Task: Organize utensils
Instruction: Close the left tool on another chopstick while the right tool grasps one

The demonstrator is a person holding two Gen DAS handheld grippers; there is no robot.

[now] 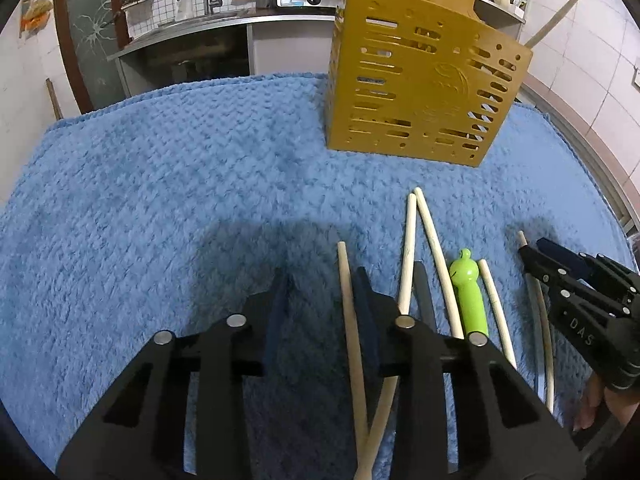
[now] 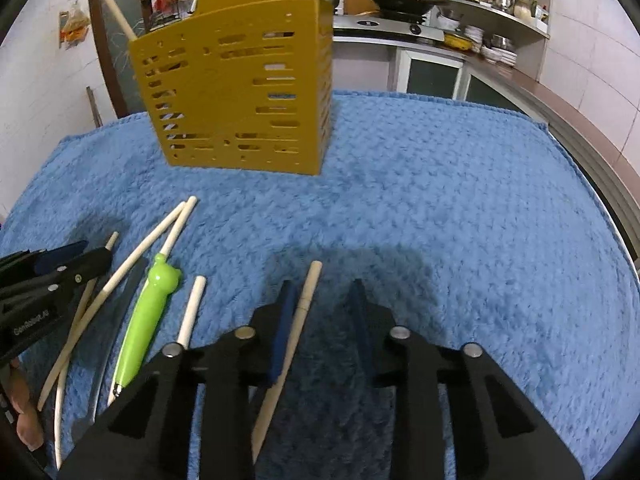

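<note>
A yellow slotted utensil holder [image 1: 424,80] [image 2: 240,92] stands upright at the back of the blue towel, with chopsticks sticking out of its top. Several pale chopsticks [image 1: 434,256] [image 2: 120,276] and a green frog-handled utensil [image 1: 470,296] [image 2: 146,316] lie on the towel. My left gripper [image 1: 324,280] is open, with one chopstick [image 1: 350,320] lying between its fingers against the right one. My right gripper [image 2: 322,292] is open, with one chopstick [image 2: 298,320] between its fingers beside the left one. Each gripper also shows in the other's view, the right [image 1: 532,250] and the left [image 2: 94,256].
The blue towel [image 1: 160,184] [image 2: 460,200] covers the table. A kitchen counter with sink, stove and pot runs behind it [image 1: 240,12]. Shelves with bottles and dishes stand at the back right [image 2: 492,12]. The table's metal edge curves along the right [image 2: 592,152].
</note>
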